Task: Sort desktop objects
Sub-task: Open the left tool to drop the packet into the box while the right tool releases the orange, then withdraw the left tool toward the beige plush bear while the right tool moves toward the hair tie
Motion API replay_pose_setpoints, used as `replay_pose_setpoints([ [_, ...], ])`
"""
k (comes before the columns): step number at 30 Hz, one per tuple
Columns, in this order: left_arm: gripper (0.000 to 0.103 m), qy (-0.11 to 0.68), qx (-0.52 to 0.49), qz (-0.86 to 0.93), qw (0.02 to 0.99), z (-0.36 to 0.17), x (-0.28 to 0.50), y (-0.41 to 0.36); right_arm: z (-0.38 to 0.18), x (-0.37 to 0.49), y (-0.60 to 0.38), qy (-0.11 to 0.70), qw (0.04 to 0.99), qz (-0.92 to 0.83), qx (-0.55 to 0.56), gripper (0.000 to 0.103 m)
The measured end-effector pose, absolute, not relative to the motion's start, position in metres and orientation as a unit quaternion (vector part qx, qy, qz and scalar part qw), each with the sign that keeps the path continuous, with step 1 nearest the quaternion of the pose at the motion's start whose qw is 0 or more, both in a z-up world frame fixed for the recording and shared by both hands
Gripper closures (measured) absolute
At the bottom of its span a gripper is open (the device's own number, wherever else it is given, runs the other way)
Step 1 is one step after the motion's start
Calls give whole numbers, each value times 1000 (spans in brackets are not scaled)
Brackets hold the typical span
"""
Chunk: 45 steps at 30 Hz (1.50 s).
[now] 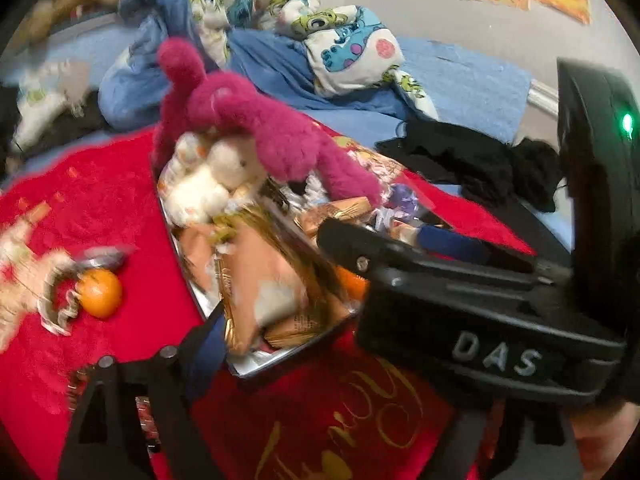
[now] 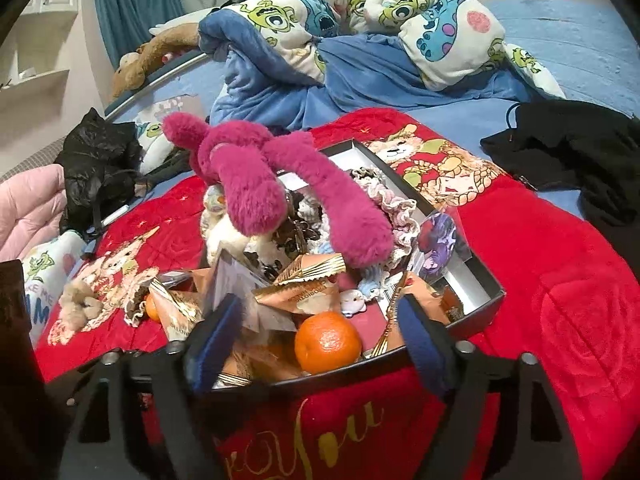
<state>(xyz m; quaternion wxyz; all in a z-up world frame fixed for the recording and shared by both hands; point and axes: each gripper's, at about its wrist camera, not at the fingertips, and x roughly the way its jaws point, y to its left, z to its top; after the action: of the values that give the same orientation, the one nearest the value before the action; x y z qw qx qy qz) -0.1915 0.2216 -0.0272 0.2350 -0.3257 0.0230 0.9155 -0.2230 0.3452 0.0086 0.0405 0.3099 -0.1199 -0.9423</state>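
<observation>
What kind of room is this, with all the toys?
Most likely a bedroom. The box of things sits on a red blanket spread over a bed, with a rumpled cartoon-monster quilt behind it and a brown plush toy by the bed rail.

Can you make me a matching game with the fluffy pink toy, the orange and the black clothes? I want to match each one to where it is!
1. fluffy magenta plush toy
2. round orange tangerine
3. crumpled black clothing

A. on the blue sheet, outside the box
B. in the box's near corner
C. draped on top of the box's pile

Pairs: 1-C, 2-B, 3-A
</observation>
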Motion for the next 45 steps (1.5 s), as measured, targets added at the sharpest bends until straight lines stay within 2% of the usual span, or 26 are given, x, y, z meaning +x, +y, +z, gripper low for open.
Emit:
replay_pose_setpoints([
  [1,3,26,-316,922,224,-25,-190,220,10,-222,344,-120,41,-943,308,9],
  [3,0,20,-307,926,220,-22,-189,214,13,-219,344,-119,42,-944,305,0],
  [29,0,8,-301,934,193,-14,-185,182,35,-203,342,-127,36,-951,280,0],
  [37,0,-19,-289,945,149,-1,-178,132,38,-201,325,-123,53,-951,277,0],
  [45,0,-14,-273,958,91,14,-166,70,41,-197,303,-130,72,-951,272,0],
])
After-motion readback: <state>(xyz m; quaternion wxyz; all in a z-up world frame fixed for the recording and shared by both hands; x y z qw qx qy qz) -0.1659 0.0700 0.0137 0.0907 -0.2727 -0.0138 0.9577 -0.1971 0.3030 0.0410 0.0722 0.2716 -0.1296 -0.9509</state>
